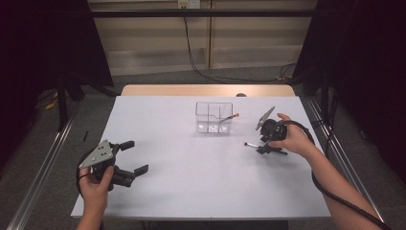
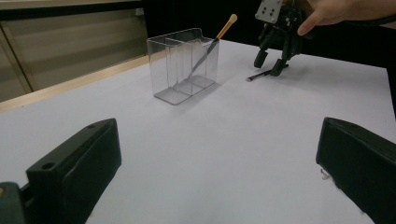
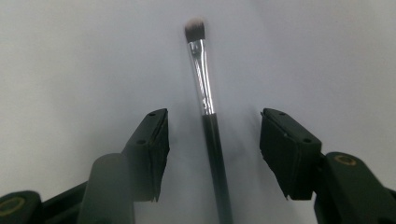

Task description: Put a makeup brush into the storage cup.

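Black brush [image 3: 211, 135] is lying between the open jaws of the right gripper [image 3: 214, 140], and the thin round handle could be rolling away if they are closing off-centre.

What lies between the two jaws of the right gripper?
In the right gripper view, a thin black-handled makeup brush with silver ferrule lies on the white table between the open jaws of the right gripper, touching neither.

a thin makeup brush [image 3: 208, 116] lies flat on the white table. it has a black handle, a shiny silver neck and a small soft tip. another brush [image 2: 212, 44] with an orange end leans tilted inside a clear box [image 2: 180, 65].
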